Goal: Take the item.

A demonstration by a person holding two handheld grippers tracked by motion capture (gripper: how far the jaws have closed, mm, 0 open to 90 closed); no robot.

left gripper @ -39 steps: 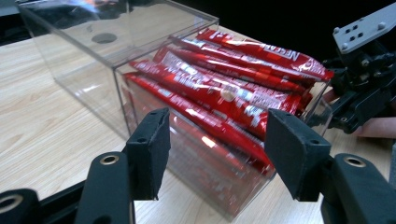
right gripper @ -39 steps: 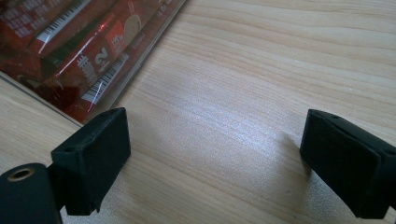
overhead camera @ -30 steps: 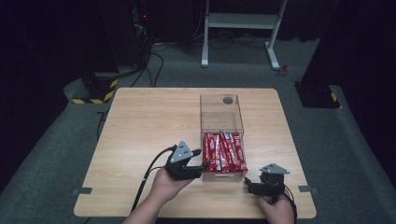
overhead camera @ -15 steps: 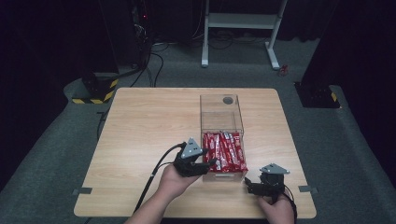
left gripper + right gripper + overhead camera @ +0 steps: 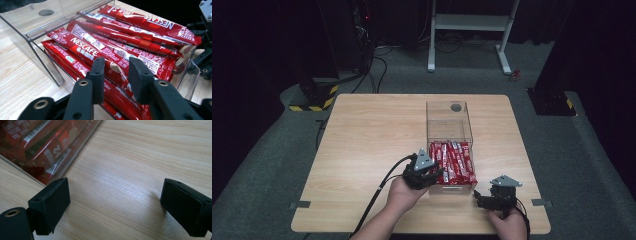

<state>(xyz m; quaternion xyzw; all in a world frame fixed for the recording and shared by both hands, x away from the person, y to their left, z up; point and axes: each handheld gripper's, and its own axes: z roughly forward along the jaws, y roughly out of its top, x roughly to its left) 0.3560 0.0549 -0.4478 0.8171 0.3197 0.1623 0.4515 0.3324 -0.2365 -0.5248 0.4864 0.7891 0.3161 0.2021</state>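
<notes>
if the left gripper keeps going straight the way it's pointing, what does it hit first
Most likely the red Nescafe sachet lying between its closing jaws, on the pile in the clear box. The left gripper looks just short of it, though depth is hard to judge.

Your left gripper [image 5: 113, 75] hid the lower sachets [image 5: 120, 50], pad contact not discernible, box [image 5: 449, 125] front wall cut off by frame edge.

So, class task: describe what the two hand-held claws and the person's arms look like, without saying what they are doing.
Both the left claw and the right claw are black, each topped by a grey three-cornered plate. Each has two flat, blocky black jaws on arms with round pivot holes. A black cable trails from the left claw along the forearm, and thinner black cables loop beside the right one. No sleeves show on the forearms.
</notes>
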